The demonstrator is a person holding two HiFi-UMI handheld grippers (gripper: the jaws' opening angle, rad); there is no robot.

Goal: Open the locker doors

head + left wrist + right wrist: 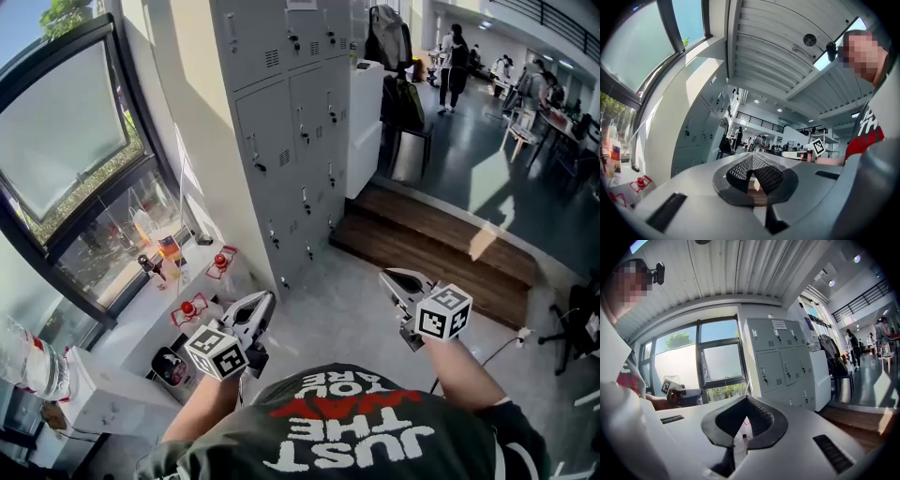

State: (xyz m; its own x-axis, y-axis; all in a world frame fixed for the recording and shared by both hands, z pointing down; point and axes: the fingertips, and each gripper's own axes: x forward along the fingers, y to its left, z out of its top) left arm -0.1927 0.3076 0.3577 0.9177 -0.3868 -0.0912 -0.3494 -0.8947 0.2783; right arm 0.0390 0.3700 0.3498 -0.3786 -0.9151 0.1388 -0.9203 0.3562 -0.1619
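Grey lockers (281, 112) stand ahead in the head view, every door shut, each with a small dark upright handle (255, 150) at one edge. Both claws point level toward them from well short of the doors. The left claw (262, 302) looks the nearer, I judge, and the right claw (389, 275) sits farther out over the floor. The top row is cut off.

The left gripper view has that claw's jaws pressed together on nothing. The lockers lie ahead and left, seen almost edge-on, so their handles are hard to make out.

The right gripper view shows its jaws also pressed together and empty. The lockers face it ahead, 2 rows of doors clear. I cannot tell which way the doors swing.
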